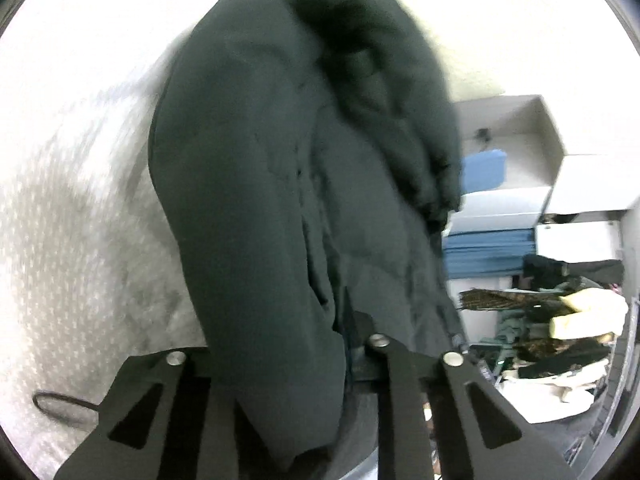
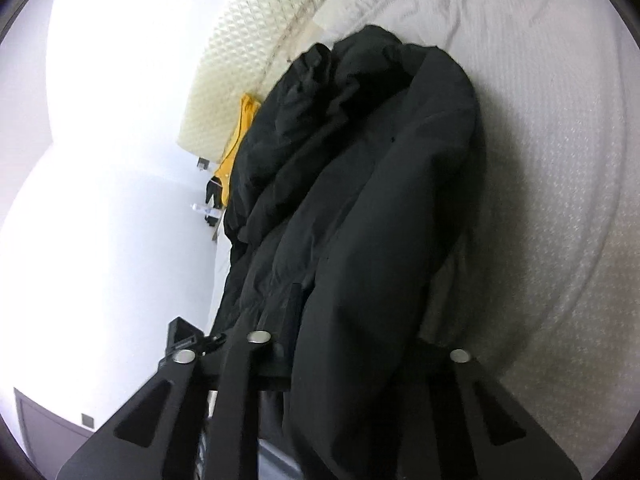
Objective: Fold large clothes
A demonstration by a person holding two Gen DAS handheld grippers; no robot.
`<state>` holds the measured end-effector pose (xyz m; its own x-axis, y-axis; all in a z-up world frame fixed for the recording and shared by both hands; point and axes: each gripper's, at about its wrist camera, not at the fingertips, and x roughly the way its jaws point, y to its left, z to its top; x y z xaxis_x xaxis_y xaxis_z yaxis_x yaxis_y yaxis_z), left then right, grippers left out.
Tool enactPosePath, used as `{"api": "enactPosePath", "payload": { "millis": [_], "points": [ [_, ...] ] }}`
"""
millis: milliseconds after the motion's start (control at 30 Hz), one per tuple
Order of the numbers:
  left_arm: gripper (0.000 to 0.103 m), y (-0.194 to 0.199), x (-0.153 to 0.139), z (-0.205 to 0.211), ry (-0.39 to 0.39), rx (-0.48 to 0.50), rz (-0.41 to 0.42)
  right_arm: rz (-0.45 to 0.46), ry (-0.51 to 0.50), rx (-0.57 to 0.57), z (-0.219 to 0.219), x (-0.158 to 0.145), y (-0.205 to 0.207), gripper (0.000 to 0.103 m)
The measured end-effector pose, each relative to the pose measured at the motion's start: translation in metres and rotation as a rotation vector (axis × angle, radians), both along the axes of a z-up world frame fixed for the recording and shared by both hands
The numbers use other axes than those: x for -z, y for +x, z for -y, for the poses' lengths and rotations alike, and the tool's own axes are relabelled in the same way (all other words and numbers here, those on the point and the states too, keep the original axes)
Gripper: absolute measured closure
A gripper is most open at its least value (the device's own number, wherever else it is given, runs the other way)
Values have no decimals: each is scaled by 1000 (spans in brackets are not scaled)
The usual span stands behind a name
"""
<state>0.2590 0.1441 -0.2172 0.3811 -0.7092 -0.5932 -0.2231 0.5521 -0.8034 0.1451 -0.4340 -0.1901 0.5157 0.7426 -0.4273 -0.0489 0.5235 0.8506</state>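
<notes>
A large dark padded jacket fills the middle of the left wrist view, bunched and lifted off the white dotted bed cover. My left gripper is shut on a fold of it, and the cloth drapes over and hides the fingertips. In the right wrist view the same jacket hangs in thick folds above the bed cover. My right gripper is shut on its near edge, with the fingertips buried in the fabric.
Beside the bed on the right are stacked blue folded items, white boxes and a pile of mixed clothes. A black cable lies on the cover. A cream quilted headboard and a yellow garment sit by the white wall.
</notes>
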Motion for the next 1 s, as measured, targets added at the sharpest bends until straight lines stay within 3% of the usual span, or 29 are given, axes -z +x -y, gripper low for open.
{"api": "enactPosePath", "payload": {
  "millis": [233,400,533,600,767,1000],
  "points": [
    [96,-25,-49,-22,-45,-33,157,95,1,21,16,-33,-16,96],
    [98,-52,-81,-46,-74,-40,206,175,70,36,31,-65,-32,96],
    [97,-73,-118,-56,-49,-24,249,242,118,31,38,-93,-53,96],
    [97,-87,-140,-58,1,-29,272,270,133,26,37,-103,-59,96],
    [97,-118,-184,-55,13,-7,309,355,141,16,38,-136,-98,96],
    [97,-184,-231,-64,42,14,321,393,123,-19,39,-165,-164,96]
  ]
}}
